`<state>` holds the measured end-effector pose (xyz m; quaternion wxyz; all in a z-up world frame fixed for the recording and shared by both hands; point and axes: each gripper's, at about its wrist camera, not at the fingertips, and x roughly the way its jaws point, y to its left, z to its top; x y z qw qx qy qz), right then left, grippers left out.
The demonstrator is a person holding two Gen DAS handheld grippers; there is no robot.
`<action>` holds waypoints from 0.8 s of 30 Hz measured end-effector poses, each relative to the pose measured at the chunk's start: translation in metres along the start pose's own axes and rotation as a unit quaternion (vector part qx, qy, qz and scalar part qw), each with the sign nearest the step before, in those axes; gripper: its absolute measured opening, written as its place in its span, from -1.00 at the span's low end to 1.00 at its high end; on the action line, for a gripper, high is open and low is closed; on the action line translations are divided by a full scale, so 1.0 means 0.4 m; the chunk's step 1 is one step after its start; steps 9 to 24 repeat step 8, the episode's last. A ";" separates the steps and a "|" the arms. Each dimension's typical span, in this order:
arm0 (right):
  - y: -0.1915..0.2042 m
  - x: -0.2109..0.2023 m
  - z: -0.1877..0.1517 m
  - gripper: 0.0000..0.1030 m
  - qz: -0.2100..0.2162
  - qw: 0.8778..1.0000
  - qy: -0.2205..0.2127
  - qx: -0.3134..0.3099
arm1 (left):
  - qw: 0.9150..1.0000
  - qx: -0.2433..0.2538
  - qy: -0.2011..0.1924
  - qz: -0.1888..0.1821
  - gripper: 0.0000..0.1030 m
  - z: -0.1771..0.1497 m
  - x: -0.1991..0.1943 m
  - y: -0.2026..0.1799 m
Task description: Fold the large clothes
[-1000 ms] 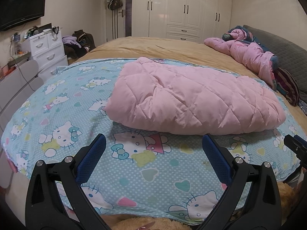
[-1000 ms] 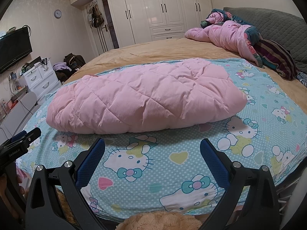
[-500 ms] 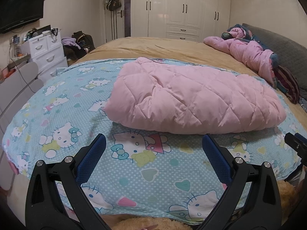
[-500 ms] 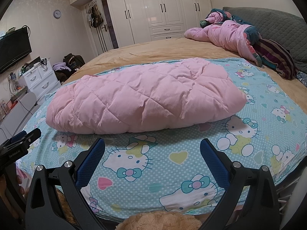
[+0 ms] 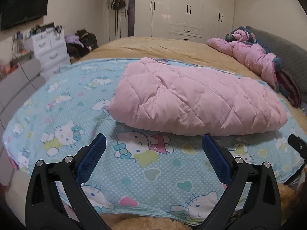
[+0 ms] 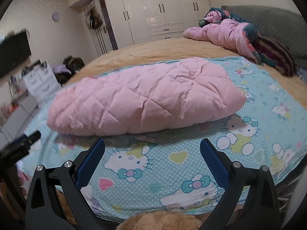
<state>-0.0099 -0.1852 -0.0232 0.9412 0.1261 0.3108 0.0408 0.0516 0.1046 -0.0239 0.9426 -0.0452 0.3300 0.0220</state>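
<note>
1. Left wrist view: the left gripper (image 5: pixel 153 143) has its two blue pads spread wide apart, and nothing is between them. It hangs over the near edge of the blue cat sheet (image 5: pixel 63 103).
2. Just past the pads, at about 1 o'clock, lies the pink puffy coat (image 5: pixel 195 103). It is folded into one long fat bundle and rests on the sheet (the stitching makes diamond shapes on it).
3. The coat does not touch the gripper.
4. At 3 o'clock, by the edge of this view, a dark bit of the right gripper (image 5: pixel 297 145) pokes in.
5. Right wrist view: the right gripper (image 6: pixel 152 144) is wide open too and holds nothing. The same coat (image 6: pixel 145 99) sits straight ahead at 12 o'clock, close to the pads but not touching.
6. At 9 o'clock a blurry dark piece of the left gripper (image 6: pixel 21 146) shows.
7. The sheet (image 6: pixel 259 153) lies on top of a tan bed cover (image 6: pixel 153 51).
8. Far off at 1 o'clock, a second pink jacket (image 6: pixel 226 34) is heaped by a gray headboard (image 6: pixel 268 23).
9. White closets (image 5: pixel 188 9) stand at 12 o'clock, and a white drawer chest (image 5: pixel 49 46) is at 10 o'clock with a dark TV (image 5: pixel 25 17) above it.
10. Something tan and fuzzy (image 6: pixel 161 220) peeks in at 6 o'clock (I cannot tell what it is).
</note>
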 end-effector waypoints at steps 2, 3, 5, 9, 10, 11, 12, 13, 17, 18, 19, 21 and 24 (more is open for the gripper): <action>-0.073 -0.028 0.011 0.92 -0.009 1.000 -0.016 0.023 | 1.000 -0.025 0.014 -0.011 0.82 0.009 0.014 0.037; -0.126 -0.043 0.016 0.92 -0.041 0.998 -0.024 0.030 | 0.999 -0.030 0.018 -0.012 0.82 0.014 0.022 0.056; -0.262 -0.066 0.013 0.92 -0.097 0.993 -0.023 0.071 | 0.999 -0.047 0.024 0.011 0.82 0.032 0.049 0.129; -0.556 -0.143 -0.033 0.92 -0.237 0.957 -0.026 0.164 | 0.994 -0.068 0.031 0.074 0.82 0.062 0.101 0.279; -0.556 -0.143 -0.033 0.92 -0.237 0.957 -0.026 0.164 | 0.994 -0.068 0.031 0.074 0.82 0.062 0.101 0.279; -0.556 -0.143 -0.033 0.92 -0.237 0.957 -0.026 0.164 | 0.994 -0.068 0.031 0.074 0.82 0.062 0.101 0.279; -0.556 -0.143 -0.033 0.92 -0.237 0.957 -0.026 0.164 | 0.994 -0.068 0.031 0.074 0.82 0.062 0.101 0.279; -0.556 -0.143 -0.033 0.92 -0.237 0.957 -0.026 0.164 | 0.994 -0.068 0.031 0.074 0.82 0.062 0.101 0.279; -0.556 -0.143 -0.033 0.92 -0.237 0.957 -0.026 0.164 | 0.994 -0.068 0.031 0.074 0.82 0.062 0.101 0.279; -0.556 -0.143 -0.033 0.92 -0.237 0.957 -0.026 0.164 | 0.994 -0.068 0.031 0.074 0.82 0.062 0.101 0.279; -0.556 -0.143 -0.033 0.92 -0.237 0.957 -0.026 0.164 | 0.994 -0.068 0.031 0.074 0.82 0.062 0.101 0.279; -0.556 -0.143 -0.033 0.92 -0.237 0.957 -0.026 0.164 | 0.994 -0.068 0.031 0.074 0.82 0.062 0.101 0.279; -0.556 -0.143 -0.033 0.92 -0.237 0.957 -0.026 0.164 | 0.994 -0.068 0.031 0.074 0.82 0.062 0.101 0.279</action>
